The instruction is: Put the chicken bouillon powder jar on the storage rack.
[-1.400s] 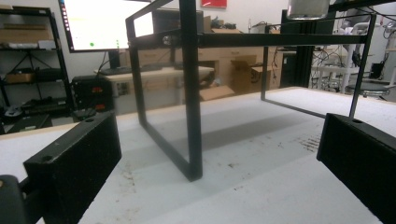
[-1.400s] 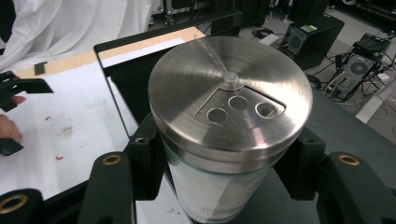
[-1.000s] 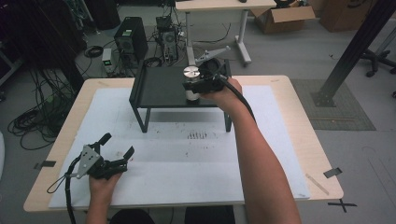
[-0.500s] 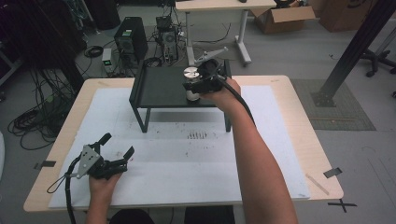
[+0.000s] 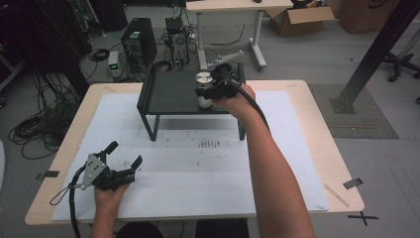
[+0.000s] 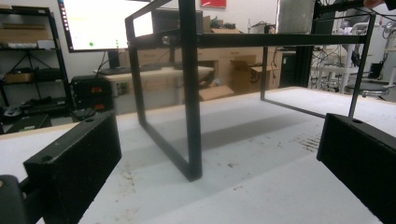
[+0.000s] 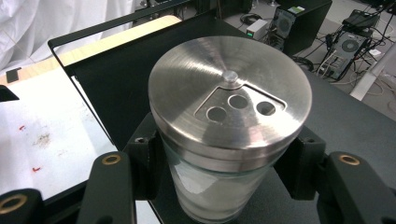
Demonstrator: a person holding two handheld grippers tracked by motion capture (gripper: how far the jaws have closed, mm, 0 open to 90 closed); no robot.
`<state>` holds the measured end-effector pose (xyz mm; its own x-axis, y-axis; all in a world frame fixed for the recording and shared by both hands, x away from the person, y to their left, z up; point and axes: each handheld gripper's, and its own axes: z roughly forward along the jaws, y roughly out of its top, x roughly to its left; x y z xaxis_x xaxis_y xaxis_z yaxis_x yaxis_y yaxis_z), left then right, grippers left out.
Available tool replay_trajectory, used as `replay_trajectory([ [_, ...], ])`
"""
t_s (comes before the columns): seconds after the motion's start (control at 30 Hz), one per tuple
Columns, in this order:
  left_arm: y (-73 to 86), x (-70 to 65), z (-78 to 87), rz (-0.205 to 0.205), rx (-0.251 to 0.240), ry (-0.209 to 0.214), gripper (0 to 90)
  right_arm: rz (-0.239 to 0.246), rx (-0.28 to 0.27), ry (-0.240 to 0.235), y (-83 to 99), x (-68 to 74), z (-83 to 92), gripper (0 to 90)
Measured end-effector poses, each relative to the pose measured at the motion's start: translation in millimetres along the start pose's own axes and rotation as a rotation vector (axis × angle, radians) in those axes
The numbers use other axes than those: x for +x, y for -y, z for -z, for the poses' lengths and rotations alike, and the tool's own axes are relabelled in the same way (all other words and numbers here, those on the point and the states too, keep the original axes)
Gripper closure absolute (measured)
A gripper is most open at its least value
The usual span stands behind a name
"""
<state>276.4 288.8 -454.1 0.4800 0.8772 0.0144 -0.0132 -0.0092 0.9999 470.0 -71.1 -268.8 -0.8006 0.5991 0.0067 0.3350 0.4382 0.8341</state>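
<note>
A glass shaker (image 7: pixel 219 182) with a brushed steel lid (image 7: pixel 229 93) and white powder inside stands upright on the black raised shelf (image 5: pixel 168 94). My right gripper (image 7: pixel 219 172) is shut on the shaker, its pads pressing the glass on both sides just under the lid. From above, the shaker (image 5: pixel 203 89) sits at the shelf's right part, with the right gripper (image 5: pixel 210 91) on it. My left gripper (image 5: pixel 124 156) rests open near the table's front left, pointing toward the shelf, its wide-apart jaws holding nothing. The shelf's black legs (image 6: pixel 191 107) stand ahead of the left gripper (image 6: pixel 219 158).
A white mat (image 5: pixel 198 163) covers the wooden table (image 5: pixel 307 104); small dark specks (image 5: pixel 210 144) lie in front of the shelf. Beyond the table are a computer tower (image 5: pixel 136 42), cables on the floor and another desk (image 5: pixel 237 7).
</note>
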Motion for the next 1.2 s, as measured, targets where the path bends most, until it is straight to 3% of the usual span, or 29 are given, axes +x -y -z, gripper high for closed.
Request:
replay_trajectory([
  [0.63,0.0,0.3,-0.3,0.004,0.004,0.0,0.2,-0.006,0.0,-0.006,0.5,-0.5,1.3,39.5],
  [1.2,-0.1,0.2,-0.3,0.002,0.005,0.0,0.2,-0.02,-0.013,0.003,5.1,-0.5,18.1,33.0],
])
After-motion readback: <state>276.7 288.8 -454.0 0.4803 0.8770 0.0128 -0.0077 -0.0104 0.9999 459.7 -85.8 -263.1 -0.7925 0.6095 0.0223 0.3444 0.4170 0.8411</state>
